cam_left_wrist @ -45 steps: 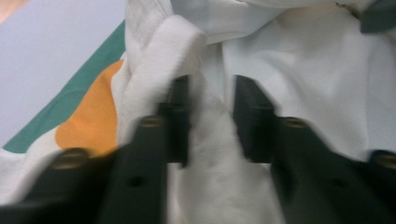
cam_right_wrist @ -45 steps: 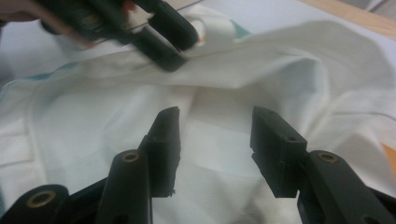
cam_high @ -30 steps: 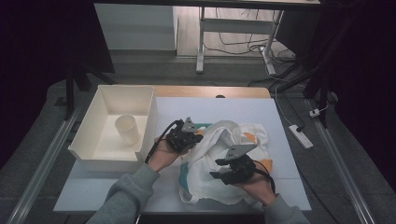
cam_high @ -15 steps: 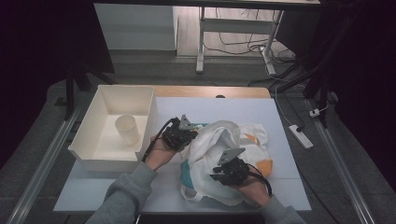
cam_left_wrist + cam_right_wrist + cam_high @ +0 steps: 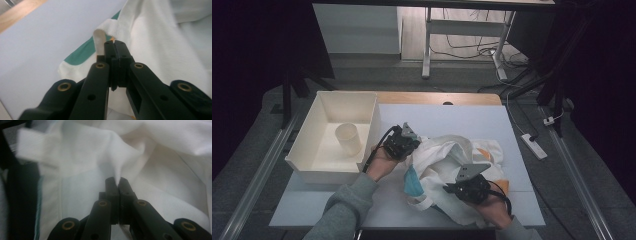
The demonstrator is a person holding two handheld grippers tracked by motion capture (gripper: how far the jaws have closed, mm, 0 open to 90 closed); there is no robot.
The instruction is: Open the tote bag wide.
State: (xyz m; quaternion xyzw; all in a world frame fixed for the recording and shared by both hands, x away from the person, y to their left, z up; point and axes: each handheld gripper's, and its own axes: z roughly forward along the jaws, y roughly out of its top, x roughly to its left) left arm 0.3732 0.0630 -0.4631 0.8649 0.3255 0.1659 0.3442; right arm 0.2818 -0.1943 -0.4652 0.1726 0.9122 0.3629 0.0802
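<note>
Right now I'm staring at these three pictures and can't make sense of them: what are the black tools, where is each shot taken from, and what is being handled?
No robot arm here: a person holds a two-jaw tool in each hand. The high view looks down on a white table from above the person's side. There you see the left gripper and the right gripper, both at a crumpled white cloth bag with green and orange print. A white bin at the left holds a pale cup. The other two pictures come from small cameras riding on the tools, looking along their black jaws. In the left gripper view the jaws are shut on the bag's strap. In the right gripper view they have just been closing and now pinch a fold of the bag's fabric.
</note>
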